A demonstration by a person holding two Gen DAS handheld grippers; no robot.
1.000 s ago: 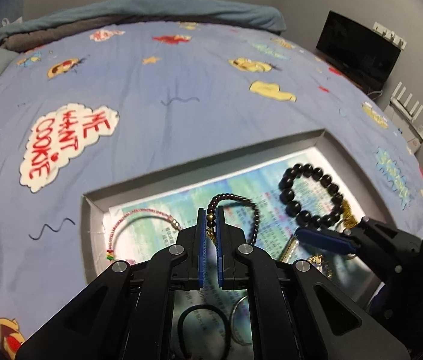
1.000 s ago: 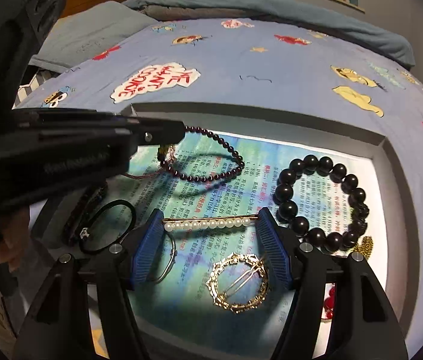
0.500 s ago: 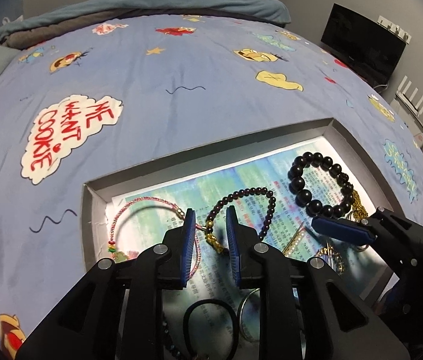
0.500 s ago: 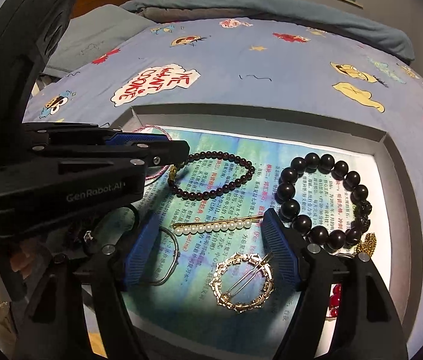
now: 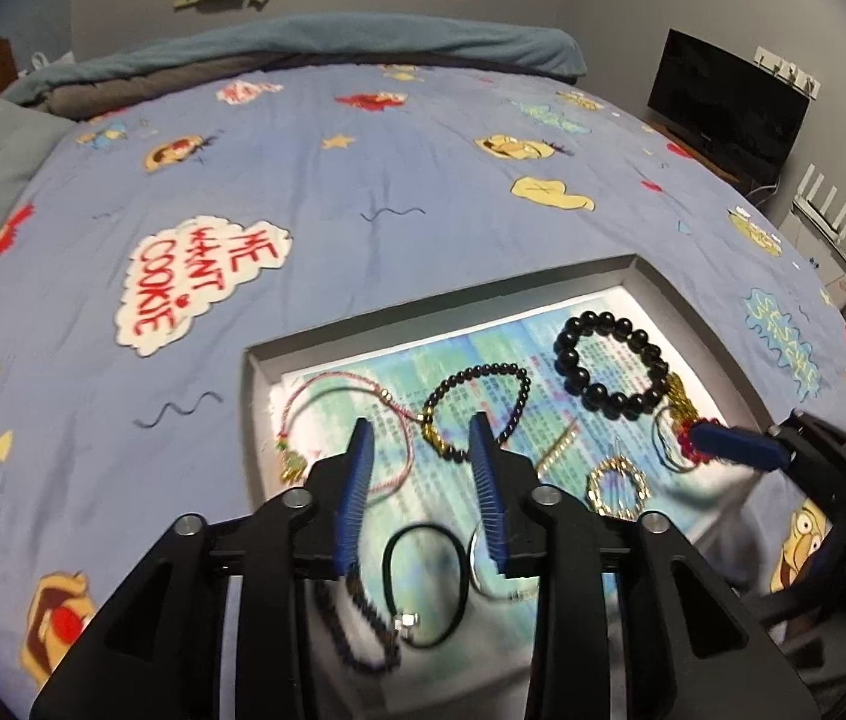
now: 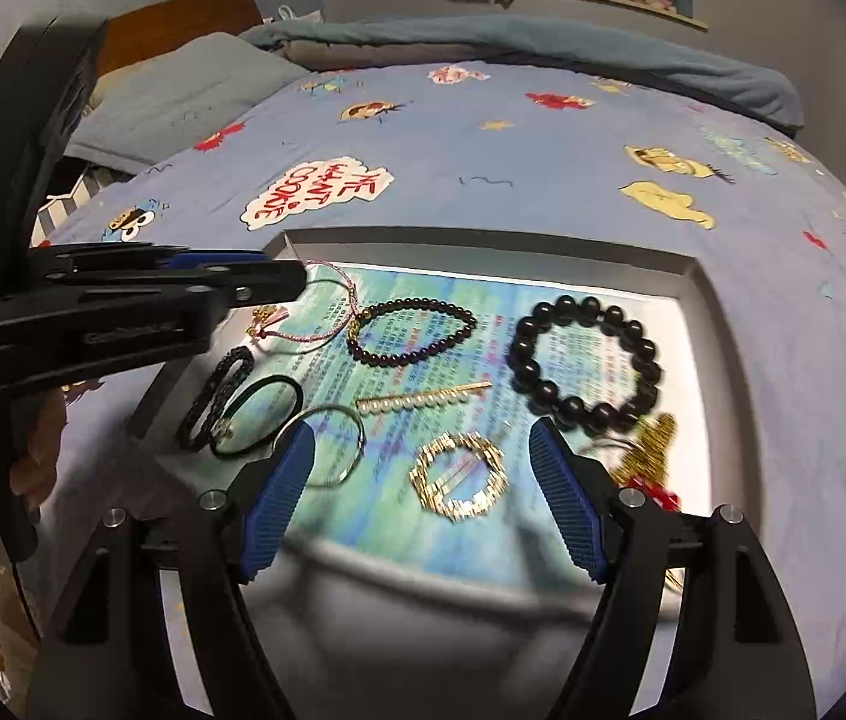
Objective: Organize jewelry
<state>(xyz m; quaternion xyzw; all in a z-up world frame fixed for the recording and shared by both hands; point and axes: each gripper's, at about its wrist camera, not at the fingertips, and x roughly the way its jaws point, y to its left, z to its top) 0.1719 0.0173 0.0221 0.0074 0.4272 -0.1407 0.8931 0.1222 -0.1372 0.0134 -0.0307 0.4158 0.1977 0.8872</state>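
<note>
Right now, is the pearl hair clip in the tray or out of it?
In. The pearl hair clip lies flat on the printed paper inside the gray tray, untouched.

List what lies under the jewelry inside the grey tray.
A printed blue-green paper sheet lines the grey tray, under the big black bead bracelet and other pieces. The tray floor beneath it is hidden.

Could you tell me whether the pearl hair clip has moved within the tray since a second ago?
Yes. The pearl hair clip now lies tilted, away from the large black bead bracelet.

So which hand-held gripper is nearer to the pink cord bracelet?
Left. The left hand-held gripper, jaws opening, hangs right above the pink cord bracelet; the right hand-held gripper is over the gold round clip.
</note>
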